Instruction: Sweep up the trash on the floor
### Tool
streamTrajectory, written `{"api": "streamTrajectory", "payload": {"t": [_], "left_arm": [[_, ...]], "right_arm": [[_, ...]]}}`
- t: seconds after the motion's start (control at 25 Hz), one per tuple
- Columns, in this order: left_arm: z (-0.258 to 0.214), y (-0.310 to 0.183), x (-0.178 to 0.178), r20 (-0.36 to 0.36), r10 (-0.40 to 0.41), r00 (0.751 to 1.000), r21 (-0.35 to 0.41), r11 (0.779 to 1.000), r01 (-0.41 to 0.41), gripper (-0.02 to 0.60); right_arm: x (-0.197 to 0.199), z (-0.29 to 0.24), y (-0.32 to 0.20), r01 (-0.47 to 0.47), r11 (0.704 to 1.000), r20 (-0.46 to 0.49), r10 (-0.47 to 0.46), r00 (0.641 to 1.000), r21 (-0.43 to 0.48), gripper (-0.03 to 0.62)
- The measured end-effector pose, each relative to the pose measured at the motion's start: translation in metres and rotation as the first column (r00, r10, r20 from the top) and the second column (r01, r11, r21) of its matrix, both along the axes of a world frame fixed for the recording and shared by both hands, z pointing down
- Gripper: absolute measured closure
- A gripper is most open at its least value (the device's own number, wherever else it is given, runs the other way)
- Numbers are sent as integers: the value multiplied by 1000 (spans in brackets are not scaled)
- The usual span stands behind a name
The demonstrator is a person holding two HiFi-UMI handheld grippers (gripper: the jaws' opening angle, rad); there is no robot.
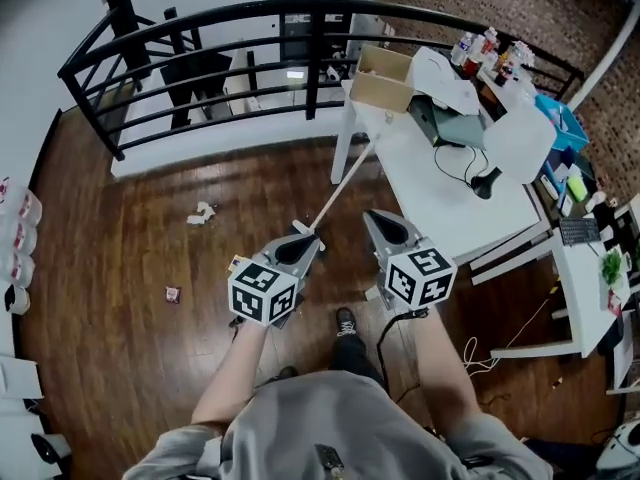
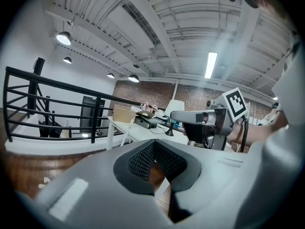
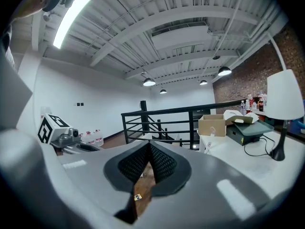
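Head view is showing left gripper [image 1: 298,232] and right gripper [image 1: 373,216] clenched empty. Pole [image 1: 345,178] leaning against table [image 1: 440,193] is looking light, stiff: grasp mid-shaft.

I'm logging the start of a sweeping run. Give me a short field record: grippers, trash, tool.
left gripper: shut, empty
right gripper: shut, empty
trash: crumpled white paper and small red wrapper, both on the wooden floor
tool: white pole leaning against the white table, not gripped
task: sweeping not yet begun
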State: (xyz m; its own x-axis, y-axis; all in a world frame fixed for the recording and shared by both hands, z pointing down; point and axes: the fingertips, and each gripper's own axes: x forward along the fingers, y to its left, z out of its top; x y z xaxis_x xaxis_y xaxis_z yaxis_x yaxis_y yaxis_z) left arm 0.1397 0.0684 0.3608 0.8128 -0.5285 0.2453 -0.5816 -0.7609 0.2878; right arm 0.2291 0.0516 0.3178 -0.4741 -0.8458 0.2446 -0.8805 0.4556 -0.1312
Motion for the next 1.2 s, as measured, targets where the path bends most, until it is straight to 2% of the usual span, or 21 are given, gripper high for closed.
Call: {"api": "streamTrajectory", "payload": {"t": [0.2, 0.4, 0.6, 0.68, 1.0, 1.2], "left_arm": [[8, -60, 53, -22, -76, 997, -12, 997, 76, 577], [20, -108, 98, 0, -124, 992, -30, 992, 123, 577], [40, -150, 125, 30, -170, 985, -59, 983, 172, 577], [50, -165, 131, 39, -187, 982, -73, 979, 189, 577], [88, -220, 144, 70, -238, 969, -133, 960, 245, 577], [105, -233, 137, 90, -267, 959, -168, 945, 279, 577]], "right_arm": [[47, 9, -77, 54, 998, -14, -55, 998, -8, 594], [91, 31, -144, 73, 996, -24, -74, 997, -50, 594], [132, 66, -206, 60, 991, -34, -65, 997, -122, 594], [144, 81, -228, 60, 987, -34, -66, 997, -151, 556], [178, 139, -313, 37, 967, -71, -57, 996, -252, 474], [184, 167, -353, 29, 956, -75, -53, 996, -292, 374]]}}
